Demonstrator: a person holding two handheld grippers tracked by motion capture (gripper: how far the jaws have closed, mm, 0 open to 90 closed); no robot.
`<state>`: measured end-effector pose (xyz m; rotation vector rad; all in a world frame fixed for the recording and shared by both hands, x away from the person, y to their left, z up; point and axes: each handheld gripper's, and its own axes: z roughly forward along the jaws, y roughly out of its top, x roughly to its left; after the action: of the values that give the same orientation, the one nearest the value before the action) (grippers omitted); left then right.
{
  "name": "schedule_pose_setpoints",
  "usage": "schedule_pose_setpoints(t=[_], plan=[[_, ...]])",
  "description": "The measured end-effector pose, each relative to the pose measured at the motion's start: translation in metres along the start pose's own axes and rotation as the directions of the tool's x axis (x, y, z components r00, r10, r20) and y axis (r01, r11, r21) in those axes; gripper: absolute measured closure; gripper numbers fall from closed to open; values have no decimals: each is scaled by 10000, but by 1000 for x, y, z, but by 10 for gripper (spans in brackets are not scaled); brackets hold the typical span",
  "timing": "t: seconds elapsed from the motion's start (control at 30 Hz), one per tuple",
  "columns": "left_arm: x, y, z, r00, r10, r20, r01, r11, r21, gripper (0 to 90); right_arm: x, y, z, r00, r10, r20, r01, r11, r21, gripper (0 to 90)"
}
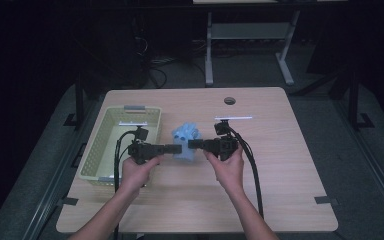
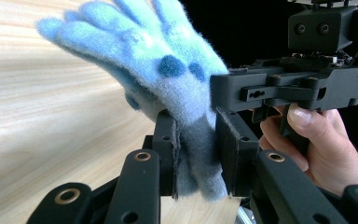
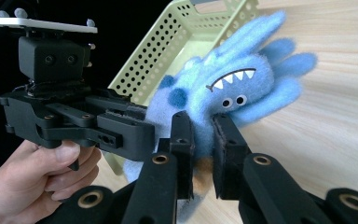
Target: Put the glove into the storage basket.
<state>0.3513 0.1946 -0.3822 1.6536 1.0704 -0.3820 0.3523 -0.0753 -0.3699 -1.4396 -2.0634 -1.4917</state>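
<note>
In the high view we cannot make out the jaw tips of either gripper, since the blue plush glove (image 1: 185,141) covers the gap between them, and the glove's face is too small to read there. In the left gripper view the glove's lower edge is partly hidden behind the jaws, and the far gripper's tip is hidden behind the plush. Left of the left gripper (image 1: 171,148) stands a pale green perforated basket (image 1: 107,131) on the desk (image 1: 280,165); a round hole (image 1: 229,100) lies beyond the right gripper (image 1: 194,144). We see each gripper closed on the glove: the left gripper (image 2: 199,154) pinches its cuff, and the right gripper (image 3: 203,151) clamps the plush below the toothed face. The glove sits between the two grippers.
</note>
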Motion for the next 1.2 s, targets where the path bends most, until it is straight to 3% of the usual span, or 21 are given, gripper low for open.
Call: schedule_pose_setpoints(t=[0.5,0.8,1.2], plan=[[4,8,-31,9999,-14,-120,10,9994,-359,703,23,19,20,9982,-569,-171,573,9981,222,803],[7,15,-47,9984,327,-470,-343,9988,-338,706,31,27,34,9972,-655,-365,664,9975,223,802],[19,15,-71,9984,92,-560,-121,9985,-528,712,44,35,56,9951,-855,-496,877,9952,441,803]])
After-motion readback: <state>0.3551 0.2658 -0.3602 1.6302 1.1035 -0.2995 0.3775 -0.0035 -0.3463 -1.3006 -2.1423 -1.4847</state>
